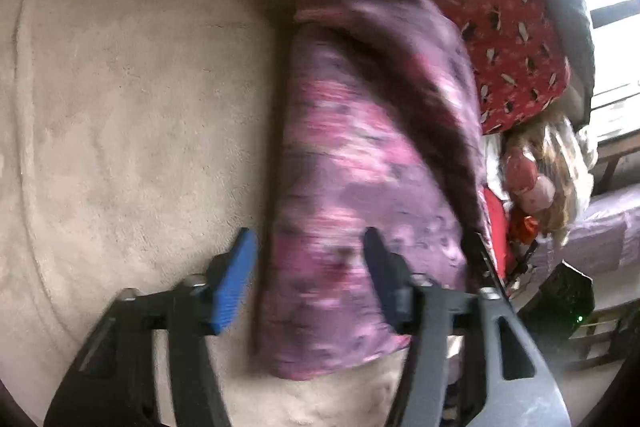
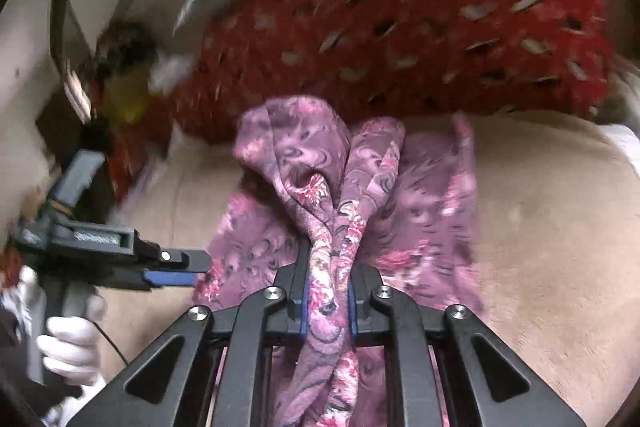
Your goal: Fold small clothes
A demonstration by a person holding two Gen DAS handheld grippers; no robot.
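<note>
A small purple and pink floral garment [image 1: 368, 163] lies on a beige plush blanket [image 1: 132, 107]. In the left wrist view my left gripper [image 1: 310, 259] is open, with blue pads either side of the garment's near left edge, which it does not grip. In the right wrist view my right gripper [image 2: 327, 291] is shut on a bunched fold of the garment [image 2: 320, 195] and holds it lifted above the rest of the cloth. The left gripper [image 2: 188, 267] shows from the side at the garment's left edge, held by a white-gloved hand [image 2: 68, 347].
A red patterned pillow [image 2: 400, 27] lies just behind the garment; it also shows in the left wrist view [image 1: 512, 47]. A doll and clutter [image 1: 540, 179] sit to the right by the bed edge. A wall and dark objects [image 2: 116, 67] are at the left.
</note>
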